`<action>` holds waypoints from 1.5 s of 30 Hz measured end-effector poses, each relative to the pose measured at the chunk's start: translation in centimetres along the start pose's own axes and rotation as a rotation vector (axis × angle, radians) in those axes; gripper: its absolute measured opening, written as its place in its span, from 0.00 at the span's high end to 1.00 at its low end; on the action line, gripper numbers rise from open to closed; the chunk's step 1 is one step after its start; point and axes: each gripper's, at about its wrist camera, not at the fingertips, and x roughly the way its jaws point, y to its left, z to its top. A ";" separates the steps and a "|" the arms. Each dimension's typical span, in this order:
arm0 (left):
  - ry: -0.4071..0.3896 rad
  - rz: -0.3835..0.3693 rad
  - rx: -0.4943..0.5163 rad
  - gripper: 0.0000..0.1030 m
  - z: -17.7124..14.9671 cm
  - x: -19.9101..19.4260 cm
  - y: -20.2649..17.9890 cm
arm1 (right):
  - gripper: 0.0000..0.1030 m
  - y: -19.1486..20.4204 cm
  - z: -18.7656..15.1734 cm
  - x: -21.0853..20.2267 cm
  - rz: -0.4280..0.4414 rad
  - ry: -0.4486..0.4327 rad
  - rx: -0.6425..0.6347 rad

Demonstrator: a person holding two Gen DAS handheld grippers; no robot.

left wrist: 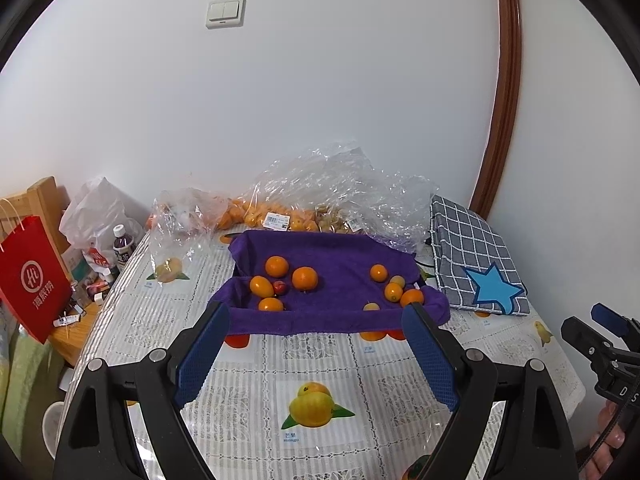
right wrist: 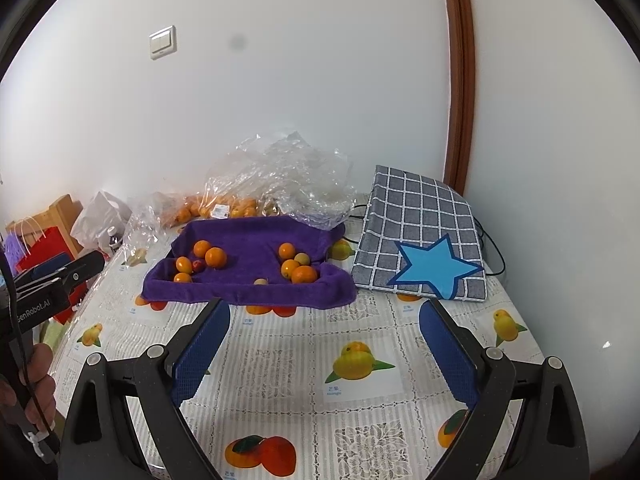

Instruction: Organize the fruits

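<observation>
- Both tools hover over the table, short of the purple towel tray (left wrist: pixel 320 320); the left gripper (left wrist: pixel 316 312) and right gripper (right wrist: pixel 324 306) have fingers spread wide, nothing between them.
- Fruits (left wrist: pixel 305 278) lie in two loose clusters on the tray.
- More stay bagged (left wrist: pixel 276 216) behind; sorting looks barely begun.

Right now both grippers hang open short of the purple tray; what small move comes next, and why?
Probably ease the left gripper forward toward the small red fruit among the oranges in the purple cloth-lined tray. It is the odd one in that cluster, and the open fingers hold nothing.
</observation>
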 end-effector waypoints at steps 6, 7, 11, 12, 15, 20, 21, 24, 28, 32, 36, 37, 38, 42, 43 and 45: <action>-0.006 -0.014 0.002 0.14 0.0 0.0 0.1 | 0.08 -0.1 0.0 -0.1 -0.001 -0.004 -0.001; -0.005 -0.015 0.004 0.14 0.0 0.0 0.1 | 0.08 -0.1 -0.1 -0.1 -0.002 -0.003 -0.003; -0.004 -0.013 0.019 0.14 0.0 0.1 -0.3 | 0.08 -0.2 -0.1 -0.2 -0.009 -0.002 -0.003; -0.005 -0.012 0.021 0.14 0.0 0.1 -0.4 | 0.08 -0.3 -0.1 -0.1 -0.008 -0.004 -0.001; -0.001 -0.013 0.021 0.14 0.0 0.1 -0.6 | 0.08 -0.3 -0.2 -0.1 -0.007 -0.002 0.000; -0.001 -0.011 0.021 0.14 -0.1 0.1 -0.7 | 0.08 -0.3 -0.3 -0.2 -0.002 -0.006 0.003; 0.000 -0.011 0.020 0.14 -0.1 0.1 -0.7 | 0.08 -0.4 -0.3 -0.2 -0.001 -0.006 0.003; -0.001 -0.014 0.021 0.14 0.0 0.1 -0.7 | 0.08 -0.4 -0.4 -0.3 -0.001 -0.005 0.003; -0.003 -0.010 0.020 0.14 0.0 0.0 -0.6 | 0.08 -0.5 -0.5 -0.4 0.005 -0.013 0.006; -0.002 -0.009 0.020 0.14 0.0 0.1 -0.4 | 0.08 -0.4 -0.6 -0.5 0.010 -0.013 0.001; -0.001 -0.002 0.024 0.14 -0.1 0.1 -0.3 | 0.08 -0.4 -0.6 -0.4 0.019 -0.011 0.000; -0.001 -0.002 0.022 0.14 0.0 0.1 -0.3 | 0.08 -0.4 -0.6 -0.3 0.019 -0.009 -0.002; -0.002 -0.002 0.022 0.14 0.0 0.0 -0.2 | 0.08 -0.4 -0.7 -0.3 0.019 -0.009 -0.005; -0.002 0.002 0.023 0.14 0.0 0.2 -0.1 | 0.08 -0.4 -0.6 -0.4 0.027 -0.014 -0.004; -0.001 0.000 0.022 0.14 0.0 0.2 -0.1 | 0.08 -0.4 -0.6 -0.4 0.029 -0.014 -0.006; 0.000 -0.001 0.020 0.14 0.1 0.2 -0.1 | 0.08 -0.4 -0.6 -0.3 0.026 -0.012 -0.014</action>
